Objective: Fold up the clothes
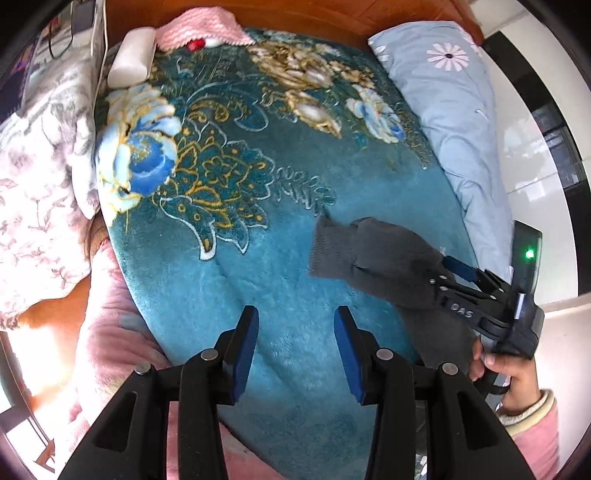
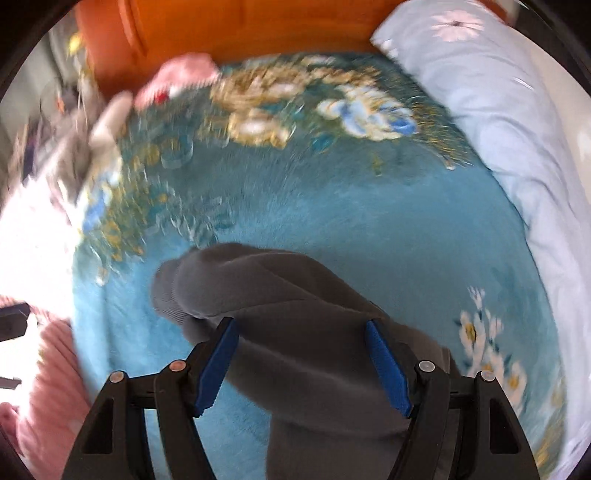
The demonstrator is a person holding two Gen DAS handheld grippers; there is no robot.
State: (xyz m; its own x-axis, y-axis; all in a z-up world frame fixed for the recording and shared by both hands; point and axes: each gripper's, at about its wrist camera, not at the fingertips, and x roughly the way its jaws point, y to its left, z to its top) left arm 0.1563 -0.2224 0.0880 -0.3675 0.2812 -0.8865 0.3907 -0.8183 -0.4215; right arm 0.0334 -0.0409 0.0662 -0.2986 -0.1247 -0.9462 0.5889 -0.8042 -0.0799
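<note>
A dark grey knitted garment [image 1: 369, 247] lies bunched on the teal flowered blanket [image 1: 258, 229], its ribbed cuff towards the left. In the left wrist view my left gripper [image 1: 295, 317] hangs open over bare blanket, left of the garment, with nothing between its fingers. My right gripper [image 1: 443, 273] comes in from the right with its tips at the garment. The right wrist view is blurred: my right gripper [image 2: 301, 326] stands wide open, the grey garment [image 2: 258, 280] lies under and between its fingers, and the pads do not press on it.
A pale blue pillow with a daisy print [image 1: 443, 92] runs along the right side. At the head are an orange headboard [image 2: 240, 26], a pink knitted piece [image 1: 199, 29] and a white pad [image 1: 131, 59]. A floral quilt [image 1: 37, 147] and a pink blanket [image 1: 107, 332] lie left. A hand [image 1: 517, 376] holds the right gripper.
</note>
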